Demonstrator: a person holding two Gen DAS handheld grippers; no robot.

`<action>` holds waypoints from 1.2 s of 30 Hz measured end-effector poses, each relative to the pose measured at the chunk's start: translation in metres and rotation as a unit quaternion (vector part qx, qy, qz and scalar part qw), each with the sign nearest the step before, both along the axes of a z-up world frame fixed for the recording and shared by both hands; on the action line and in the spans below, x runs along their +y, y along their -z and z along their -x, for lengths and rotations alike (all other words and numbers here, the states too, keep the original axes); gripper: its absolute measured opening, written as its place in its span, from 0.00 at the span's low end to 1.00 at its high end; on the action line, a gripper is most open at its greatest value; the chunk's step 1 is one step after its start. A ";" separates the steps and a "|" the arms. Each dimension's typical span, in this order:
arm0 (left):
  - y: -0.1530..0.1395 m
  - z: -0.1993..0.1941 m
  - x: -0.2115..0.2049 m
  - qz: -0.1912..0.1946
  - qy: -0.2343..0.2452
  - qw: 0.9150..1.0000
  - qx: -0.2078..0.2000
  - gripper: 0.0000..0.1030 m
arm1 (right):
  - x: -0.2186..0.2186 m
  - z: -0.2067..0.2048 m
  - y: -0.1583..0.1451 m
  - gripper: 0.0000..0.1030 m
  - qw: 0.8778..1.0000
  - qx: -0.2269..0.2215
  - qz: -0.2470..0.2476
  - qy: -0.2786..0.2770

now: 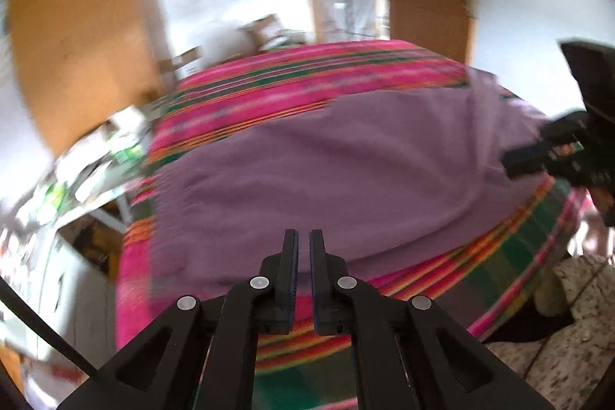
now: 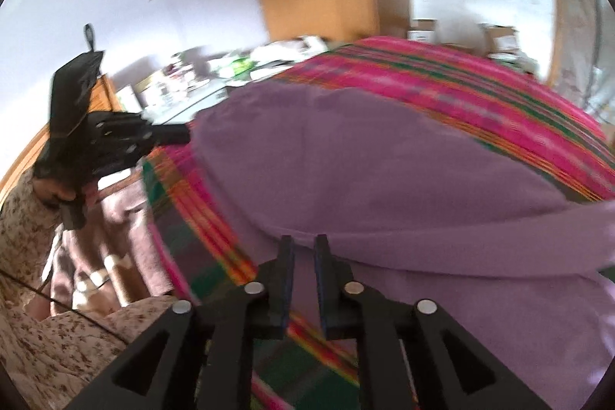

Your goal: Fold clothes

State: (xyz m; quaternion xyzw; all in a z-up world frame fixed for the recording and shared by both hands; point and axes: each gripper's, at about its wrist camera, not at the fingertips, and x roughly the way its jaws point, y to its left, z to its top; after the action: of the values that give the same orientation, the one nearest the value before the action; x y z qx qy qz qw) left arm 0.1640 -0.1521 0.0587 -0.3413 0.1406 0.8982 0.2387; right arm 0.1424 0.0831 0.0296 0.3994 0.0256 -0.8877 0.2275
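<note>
On striped blanket: purple garment spread broad and fairly flat, likely laid out for folding; right part bunched into long fold toward near edge. Whether a fold is made, cannot tell; frames blurred. Left gripper above garment's near edge, jaws nearly together, narrow gap, nothing between. Right gripper at garment's near hem, jaws slightly apart, empty; cloth contact unclear.

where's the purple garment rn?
The purple garment lies spread on the striped blanket, ahead of both grippers. In the right wrist view its near edge sits just past the right gripper.
</note>
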 end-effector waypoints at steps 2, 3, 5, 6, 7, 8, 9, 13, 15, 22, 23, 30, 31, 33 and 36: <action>0.001 0.003 0.025 -0.003 0.036 0.999 -0.003 0.12 | 0.019 0.000 -0.001 0.30 1.000 0.000 -0.014 0.027; 0.002 0.005 0.037 -0.006 0.054 0.998 -0.006 0.14 | 0.028 0.000 -0.002 0.33 0.999 0.001 -0.023 0.040; 0.004 0.009 0.060 -0.010 0.090 0.996 -0.016 0.18 | 0.045 0.000 -0.003 0.34 0.997 0.003 -0.042 0.064; 0.004 0.010 0.071 -0.009 0.108 0.994 -0.019 0.23 | 0.055 0.001 -0.003 0.34 0.996 0.004 -0.048 0.077; 0.006 0.010 0.084 -0.005 0.128 0.991 -0.022 0.27 | 0.063 0.002 -0.003 0.35 0.995 0.003 -0.051 0.089; 0.007 0.011 0.096 -0.002 0.147 0.989 -0.026 0.27 | 0.071 0.004 -0.003 0.36 0.994 0.001 -0.052 0.101; 0.007 0.011 0.105 -0.006 0.157 0.987 -0.028 0.27 | 0.079 0.005 -0.003 0.37 0.992 -0.001 -0.051 0.113; 0.010 0.012 0.135 -0.017 0.198 0.979 -0.043 0.28 | 0.110 0.012 -0.002 0.37 0.987 -0.005 -0.035 0.154; 0.013 0.011 0.147 -0.006 0.210 0.977 -0.048 0.28 | 0.118 0.013 -0.002 0.38 0.986 -0.003 -0.036 0.165; 0.021 0.010 0.163 0.019 0.215 0.975 -0.057 0.29 | 0.139 0.027 -0.005 0.38 0.982 -0.002 -0.043 0.182; 0.021 0.011 0.163 0.019 0.209 0.976 -0.058 0.29 | 0.142 0.029 -0.005 0.38 0.982 -0.002 -0.043 0.183; 0.022 0.019 0.153 0.023 0.169 0.984 -0.054 0.29 | 0.157 0.064 -0.009 0.38 0.980 -0.031 -0.043 0.193; 0.021 0.020 0.153 0.019 0.169 0.984 -0.052 0.29 | 0.162 0.069 -0.010 0.38 0.977 -0.035 -0.037 0.209; 0.021 0.020 0.152 0.014 0.168 0.984 -0.052 0.29 | 0.174 0.081 -0.012 0.38 0.971 -0.047 -0.012 0.233; 0.025 0.020 0.155 0.022 0.173 0.983 -0.055 0.29 | 0.185 0.096 -0.010 0.38 0.963 -0.065 -0.004 0.261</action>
State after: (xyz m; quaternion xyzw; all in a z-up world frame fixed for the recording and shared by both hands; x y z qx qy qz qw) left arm 0.1440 0.0032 0.0339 -0.3664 0.2041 0.8198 0.3900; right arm 0.0462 0.2685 0.0398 0.4496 -0.0903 -0.8886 -0.0123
